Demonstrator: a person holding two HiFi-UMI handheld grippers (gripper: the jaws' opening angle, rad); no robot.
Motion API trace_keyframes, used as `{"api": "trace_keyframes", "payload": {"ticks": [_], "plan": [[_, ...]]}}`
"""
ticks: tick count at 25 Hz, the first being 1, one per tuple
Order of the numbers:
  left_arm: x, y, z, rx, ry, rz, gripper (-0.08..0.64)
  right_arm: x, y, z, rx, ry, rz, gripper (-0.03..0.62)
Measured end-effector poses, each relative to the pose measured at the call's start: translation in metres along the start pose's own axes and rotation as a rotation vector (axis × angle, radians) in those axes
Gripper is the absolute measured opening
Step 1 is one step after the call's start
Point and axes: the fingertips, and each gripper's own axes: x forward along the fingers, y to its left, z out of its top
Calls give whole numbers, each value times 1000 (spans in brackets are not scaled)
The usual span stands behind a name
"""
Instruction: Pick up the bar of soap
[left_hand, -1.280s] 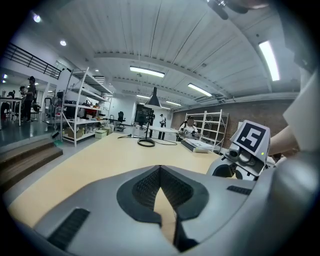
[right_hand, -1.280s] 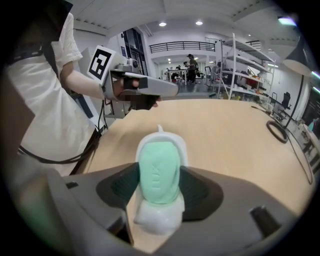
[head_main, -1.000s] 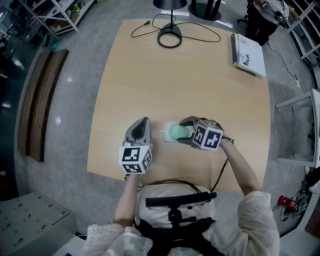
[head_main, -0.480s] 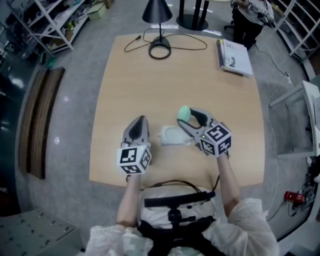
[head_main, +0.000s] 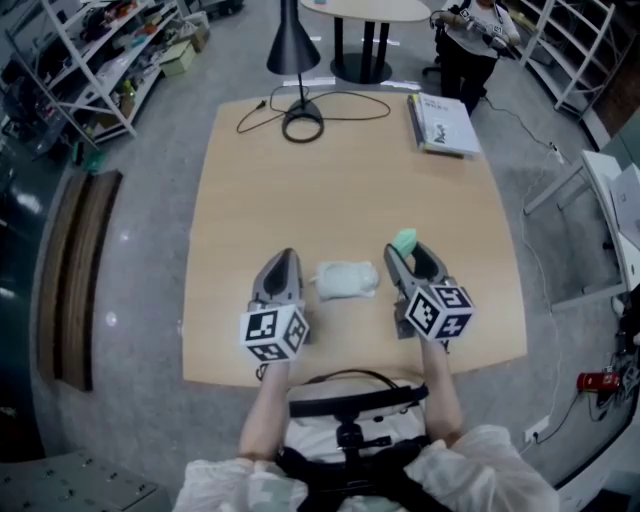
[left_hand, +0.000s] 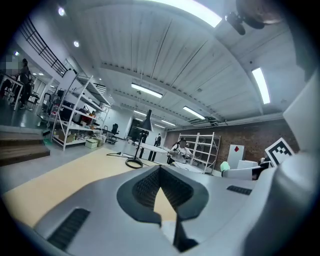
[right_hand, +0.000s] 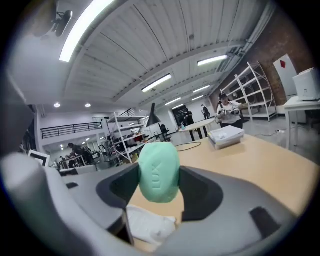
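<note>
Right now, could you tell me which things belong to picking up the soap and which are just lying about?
In the job: bar of soap, held in the right tongs.
Lying about: white wrapping, desk lamp, booklet, shut left tongs.

The soap (right_hand: 159, 172) looks smooth and waxy. My jaws are matt grey plastic with ribbed dark pads. The counter (head_main: 330, 190) is smooth pale wood.

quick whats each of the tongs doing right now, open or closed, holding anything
left tongs: closed, nothing between them.
right tongs: closed on the mint-green oval bar of soap, held up off the table.
</note>
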Motion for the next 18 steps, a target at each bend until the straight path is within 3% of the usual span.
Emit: {"api": "trace_keyframes", "payload": {"ticks": [8, 13, 18], "plan": [[-17, 12, 4, 7, -8, -21, 0, -10, 19, -5, -26, -9, -34, 259], [-27, 33, -12, 47, 41, -30, 0, -22, 42, -21, -82, 16, -50, 259], [-47, 44, 6, 73, 0, -25, 0, -33, 72, -25, -91, -20, -27, 259]]}}
